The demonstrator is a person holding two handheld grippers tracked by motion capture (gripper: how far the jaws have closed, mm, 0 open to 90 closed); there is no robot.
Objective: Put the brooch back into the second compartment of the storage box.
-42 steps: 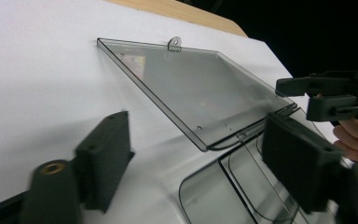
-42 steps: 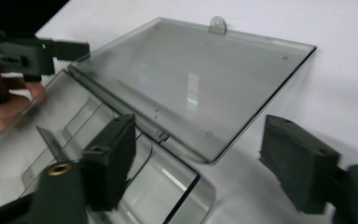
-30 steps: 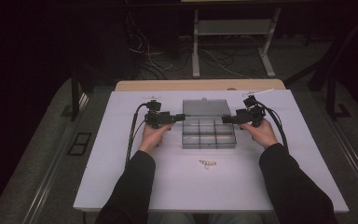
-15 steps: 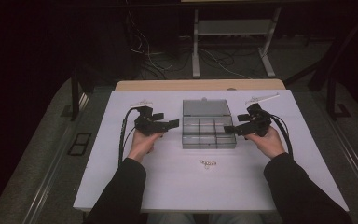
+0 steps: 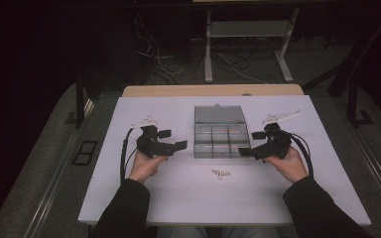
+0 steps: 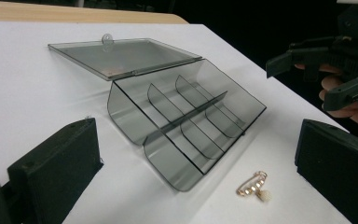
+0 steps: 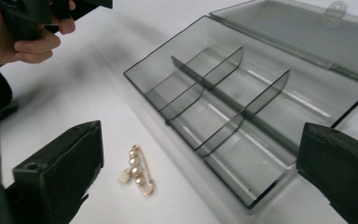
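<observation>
A smoky clear plastic compartment box (image 5: 220,141) lies at the table's middle, its lid (image 5: 219,115) laid open flat behind it and its several compartments (image 6: 191,123) empty. A small gold pin with pearl beads (image 5: 221,174) rests on the white table in front of the box, seen closer in the left gripper view as the pin (image 6: 253,185) and in the right gripper view as the pin (image 7: 137,170). My left gripper (image 5: 172,139) is open and empty, just left of the box. My right gripper (image 5: 250,143) is open and empty at the box's front right corner.
The white tabletop (image 5: 144,198) has bare room on both sides of the box and along the near edge. A wooden strip (image 5: 213,90) borders the far edge. Beyond it stand a metal frame (image 5: 248,44) and loose cables on the dark floor.
Both hands have drawn back from the box's sides toward the near edge, the left one also moving outward. The box and the pin have stayed put.
</observation>
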